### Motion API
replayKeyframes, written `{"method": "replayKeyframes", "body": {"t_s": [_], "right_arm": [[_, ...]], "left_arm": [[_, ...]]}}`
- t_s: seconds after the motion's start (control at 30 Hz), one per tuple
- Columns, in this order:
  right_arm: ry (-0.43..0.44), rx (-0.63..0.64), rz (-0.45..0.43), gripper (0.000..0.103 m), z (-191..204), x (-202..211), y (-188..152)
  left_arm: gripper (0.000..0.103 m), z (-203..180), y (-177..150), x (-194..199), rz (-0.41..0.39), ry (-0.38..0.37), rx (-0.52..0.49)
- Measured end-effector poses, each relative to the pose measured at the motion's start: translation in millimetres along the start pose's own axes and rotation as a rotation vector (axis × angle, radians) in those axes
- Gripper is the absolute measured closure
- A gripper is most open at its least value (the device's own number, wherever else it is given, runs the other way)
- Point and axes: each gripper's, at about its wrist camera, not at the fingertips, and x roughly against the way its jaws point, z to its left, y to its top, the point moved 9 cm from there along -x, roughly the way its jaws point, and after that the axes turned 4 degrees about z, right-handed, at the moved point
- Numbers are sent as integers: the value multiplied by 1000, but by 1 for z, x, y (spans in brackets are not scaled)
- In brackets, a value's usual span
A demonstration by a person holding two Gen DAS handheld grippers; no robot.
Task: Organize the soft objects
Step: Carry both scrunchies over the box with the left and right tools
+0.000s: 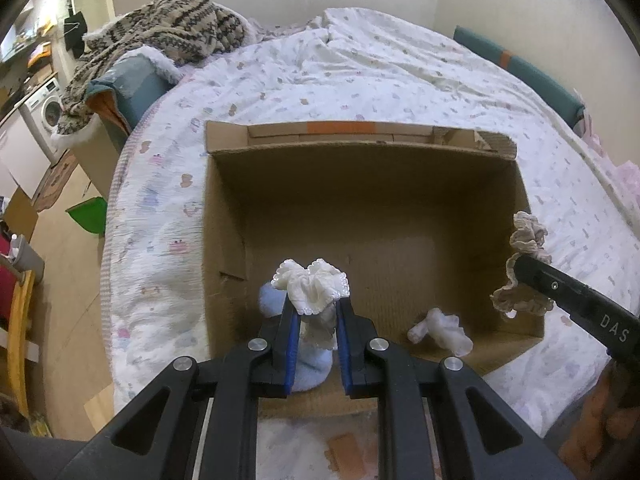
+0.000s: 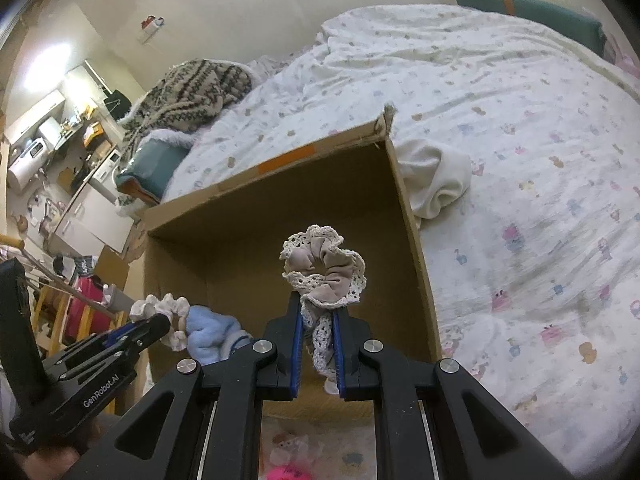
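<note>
carrying two soft items over the open cardboard box [image 1: 224, 208] that is sitting on the bed [image 1: 360, 72], both grippers are working at once. the left gripper [image 1: 316, 308] is clamping a white frilled scrunchie [image 1: 314, 286] between its blue pads, holding it above the near-left part of the box floor, where a light blue sock [image 1: 312, 368] is already lying. the right gripper [image 2: 318, 322] is clamping a beige lace-edged scrunchie [image 2: 324, 270], holding it at the right side of the box, close to the right wall in the left wrist view. a small white sock [image 1: 440, 330] is resting on the box floor near the front right. a cream cloth [image 2: 434, 178] is lying on the bed just outside the right wall, not yet boxed. risks from this point, as judged: releasing the beige scrunchie while it is hanging near the wall line could be dropping it onto the bed instead of inside; lace trim could be snagging on a pad and failing to fall free when the gripper is opening; lowering either gripper against the thin wall could be tipping or shifting the box on the soft bedding.
</note>
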Motion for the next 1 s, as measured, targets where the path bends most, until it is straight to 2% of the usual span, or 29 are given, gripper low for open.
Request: {"method": "replayKeyframes", "body": {"t_s": [0.4,1.0], "right_arm": [[-30,11,54,89,-8,-29,-9],[-32,-14,102,89,-14,-43,-14]], "left_arm": [[87,-15,-2,-37,47,9,-34],[86,-22,-5,-56,84,30,-47]]}}
